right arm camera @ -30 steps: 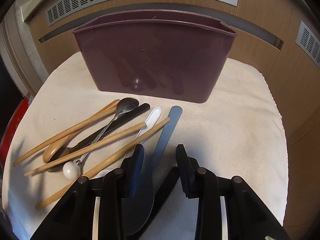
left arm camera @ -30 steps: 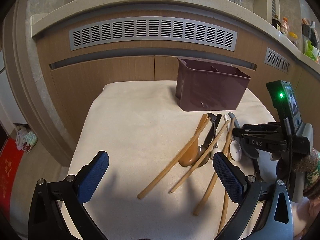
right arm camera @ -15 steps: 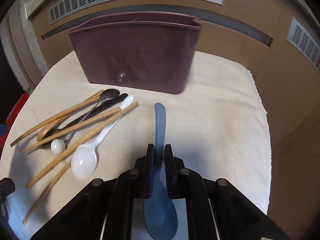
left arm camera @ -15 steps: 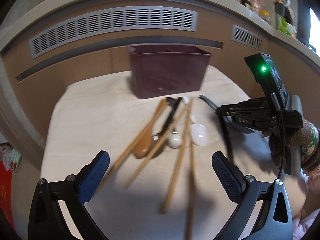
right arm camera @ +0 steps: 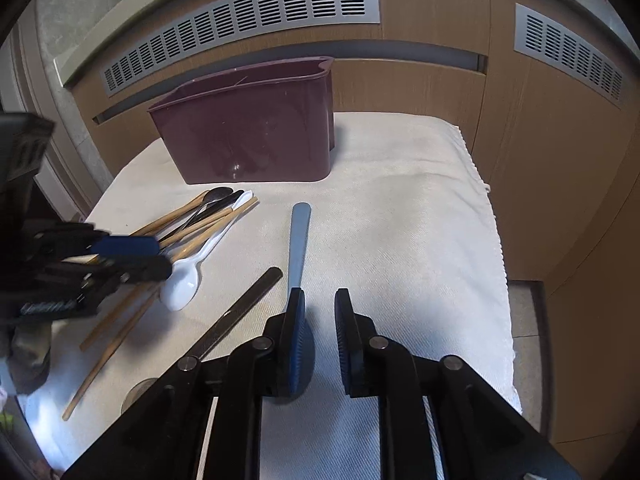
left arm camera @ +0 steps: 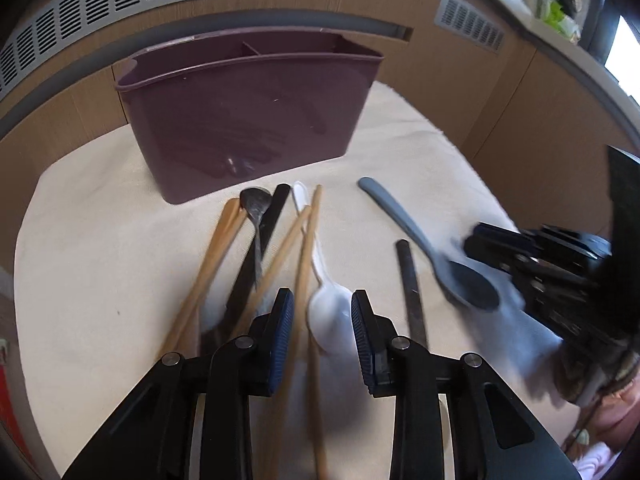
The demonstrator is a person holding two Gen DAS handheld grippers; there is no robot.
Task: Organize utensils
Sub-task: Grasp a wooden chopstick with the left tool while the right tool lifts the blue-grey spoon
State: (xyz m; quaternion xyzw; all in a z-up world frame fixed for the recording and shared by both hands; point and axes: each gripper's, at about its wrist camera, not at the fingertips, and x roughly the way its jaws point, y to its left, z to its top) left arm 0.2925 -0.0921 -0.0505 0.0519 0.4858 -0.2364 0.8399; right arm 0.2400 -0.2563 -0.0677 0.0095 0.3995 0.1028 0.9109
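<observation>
A maroon divided utensil holder point(left arm camera: 248, 120) point(right arm camera: 248, 136) stands at the back of a cloth-covered table. In front of it lies a pile: wooden chopsticks point(left arm camera: 304, 240) point(right arm camera: 200, 224), a metal spoon point(left arm camera: 256, 204), a black utensil point(left arm camera: 276, 212) and a white spoon point(left arm camera: 330, 316) point(right arm camera: 180, 280). My left gripper point(left arm camera: 322, 300) point(right arm camera: 164, 258) is closing, with the white spoon's bowl and a chopstick between its jaws; no firm pinch shows. My right gripper point(right arm camera: 318, 300) point(left arm camera: 472, 240) is opening with nothing between its pads. The grey-blue spoon point(right arm camera: 298, 240) point(left arm camera: 424, 240) lies on the cloth by its left finger.
A dark flat utensil point(right arm camera: 240, 308) point(left arm camera: 410, 280) lies between the white spoon and the grey-blue spoon. Wooden cabinet fronts with grey vent grilles point(right arm camera: 240, 28) rise behind the table. The cloth's fringed right edge point(right arm camera: 492, 240) drops to the floor.
My left gripper swung in over the pile and narrowed around the white spoon. My right gripper let go of the grey-blue spoon, which now rests on the cloth.
</observation>
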